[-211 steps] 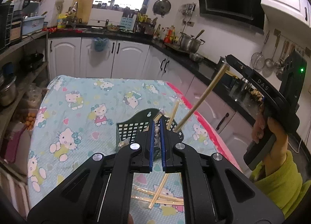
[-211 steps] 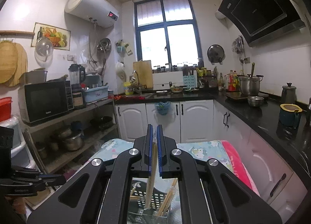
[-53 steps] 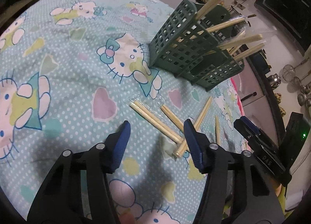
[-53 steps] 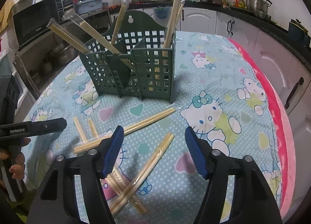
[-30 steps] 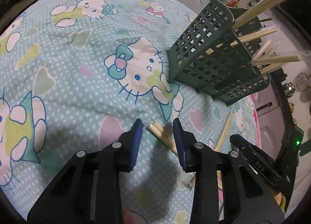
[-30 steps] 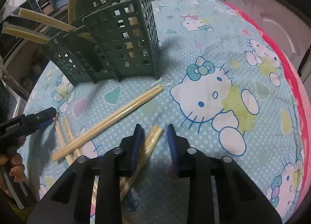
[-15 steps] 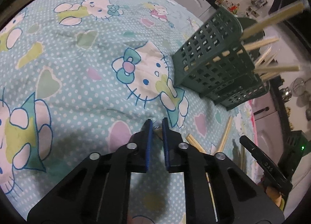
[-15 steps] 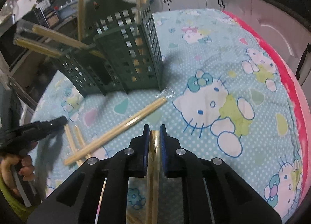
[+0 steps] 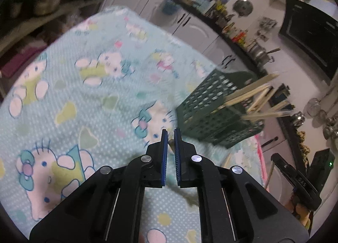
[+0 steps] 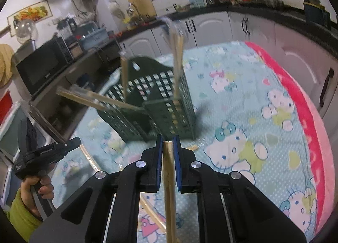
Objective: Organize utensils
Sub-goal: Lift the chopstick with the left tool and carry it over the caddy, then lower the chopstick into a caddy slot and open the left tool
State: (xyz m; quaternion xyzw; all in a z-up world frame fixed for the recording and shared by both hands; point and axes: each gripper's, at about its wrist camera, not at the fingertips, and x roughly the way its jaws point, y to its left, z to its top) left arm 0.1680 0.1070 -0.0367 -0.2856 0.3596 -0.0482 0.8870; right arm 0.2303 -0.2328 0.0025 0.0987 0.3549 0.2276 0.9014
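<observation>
Right gripper (image 10: pixel 168 144) clenched on wrapped pair of pale wooden chopsticks (image 10: pixel 169 179), gripped near top end so length hung below for drop into dark green perforated plastic utensil caddy (image 10: pixel 160 103), just ahead on cartoon-cat-print turquoise cloth over desk (image 10: pixel 243 99).

Left gripper (image 9: pixel 171 137) fingers closed near-touching; slim chopstick pair (image 10: pixel 50 126) seemingly pinched, seen from right view.

Caddy already held several chopsticks leaning outward (image 9: pixel 253 93). Loose pairs left on cloth (image 10: pixel 152 207).

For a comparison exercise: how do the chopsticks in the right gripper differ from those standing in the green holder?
The right gripper clamps its chopsticks as a single pair; the chopsticks in the green holder are several, gripped by nothing. The clamped pair runs lengthwise between the jaws; the holder's ones stand upright or lean out over its rim. Both are pale wood.
</observation>
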